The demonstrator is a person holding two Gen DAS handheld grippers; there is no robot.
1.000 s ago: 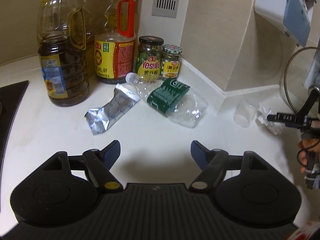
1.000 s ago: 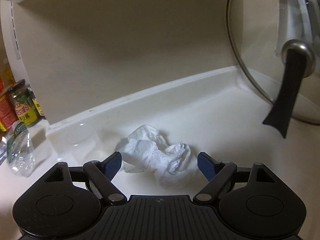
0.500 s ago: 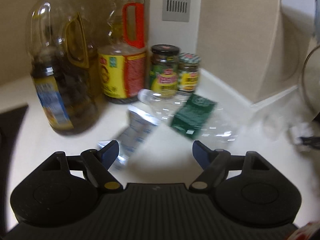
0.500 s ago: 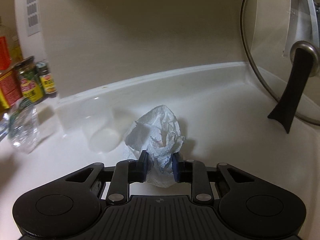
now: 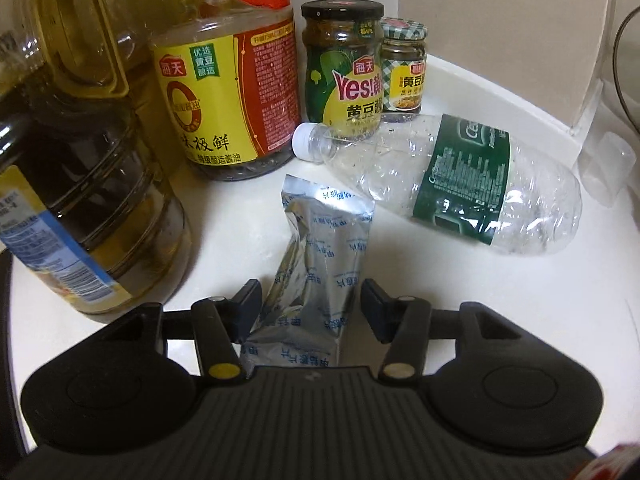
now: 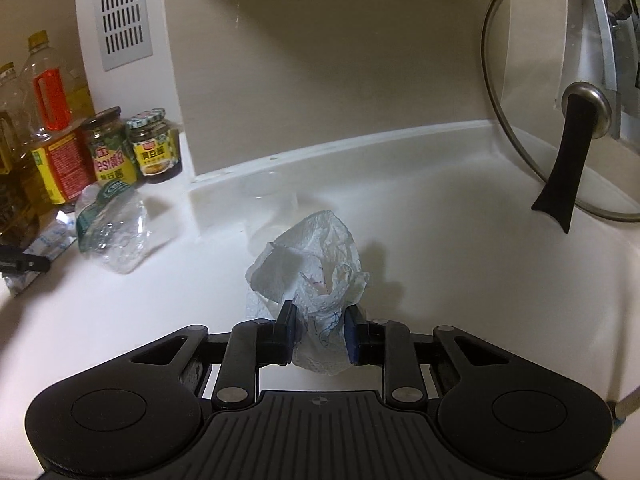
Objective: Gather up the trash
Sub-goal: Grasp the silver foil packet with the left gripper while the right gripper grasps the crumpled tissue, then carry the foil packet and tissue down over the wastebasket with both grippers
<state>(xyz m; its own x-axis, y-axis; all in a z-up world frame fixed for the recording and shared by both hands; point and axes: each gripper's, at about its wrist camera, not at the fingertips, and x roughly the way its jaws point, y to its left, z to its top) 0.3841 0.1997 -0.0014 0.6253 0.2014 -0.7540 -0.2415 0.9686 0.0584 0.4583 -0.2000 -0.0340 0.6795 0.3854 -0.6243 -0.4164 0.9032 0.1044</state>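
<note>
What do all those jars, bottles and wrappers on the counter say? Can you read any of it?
"海天", "优选黄豆酿造", "味极鲜": big soy sauce jug.
"海天", "Yes!", "黄豆": green-label jar.
"黄豆": small checked-lid jar.
Crushed water bottle: green label, too small to read.
Foil wrapper: blue print, unreadable.
Oil jug: label blurred.

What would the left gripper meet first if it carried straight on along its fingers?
The silver foil pouch, already lying between the closing fingers of the left gripper. Beyond it, probably the capped neck of the crushed plastic bottle, though depth is unclear.
</note>
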